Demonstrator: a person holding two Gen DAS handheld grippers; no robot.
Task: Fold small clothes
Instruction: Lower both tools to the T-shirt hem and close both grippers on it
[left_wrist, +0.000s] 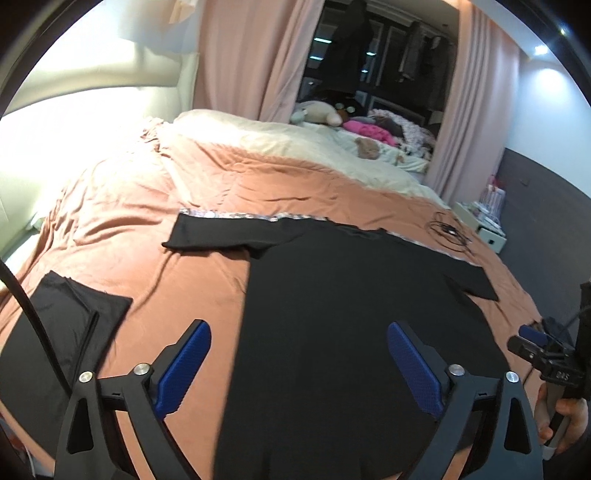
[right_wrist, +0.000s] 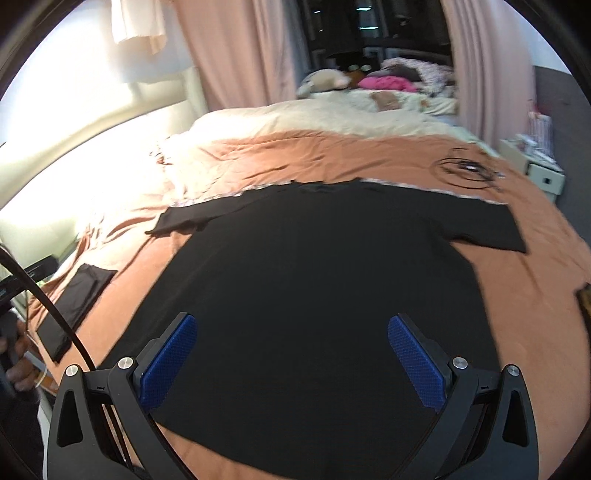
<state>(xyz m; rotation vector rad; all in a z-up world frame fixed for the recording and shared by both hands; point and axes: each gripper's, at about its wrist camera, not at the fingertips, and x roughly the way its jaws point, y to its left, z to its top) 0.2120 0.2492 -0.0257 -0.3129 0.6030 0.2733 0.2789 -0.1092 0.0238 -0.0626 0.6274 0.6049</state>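
A black T-shirt (left_wrist: 332, 314) lies spread flat on the orange bedspread (left_wrist: 147, 206), sleeves out to both sides; it also shows in the right wrist view (right_wrist: 314, 277). My left gripper (left_wrist: 299, 365) is open and empty, hovering over the shirt's lower left part. My right gripper (right_wrist: 291, 360) is open and empty above the shirt's hem area; it also shows at the right edge of the left wrist view (left_wrist: 532, 336). A folded black garment (left_wrist: 55, 332) lies to the left, also in the right wrist view (right_wrist: 77, 295).
A coiled black cable (right_wrist: 465, 168) lies on the bedspread beyond the shirt's right sleeve. Cream bedding (left_wrist: 295, 140), plush toys (left_wrist: 317, 112) and pink clothes lie further back. A white bedside cabinet (right_wrist: 532, 166) stands at the right. Pink curtains hang behind.
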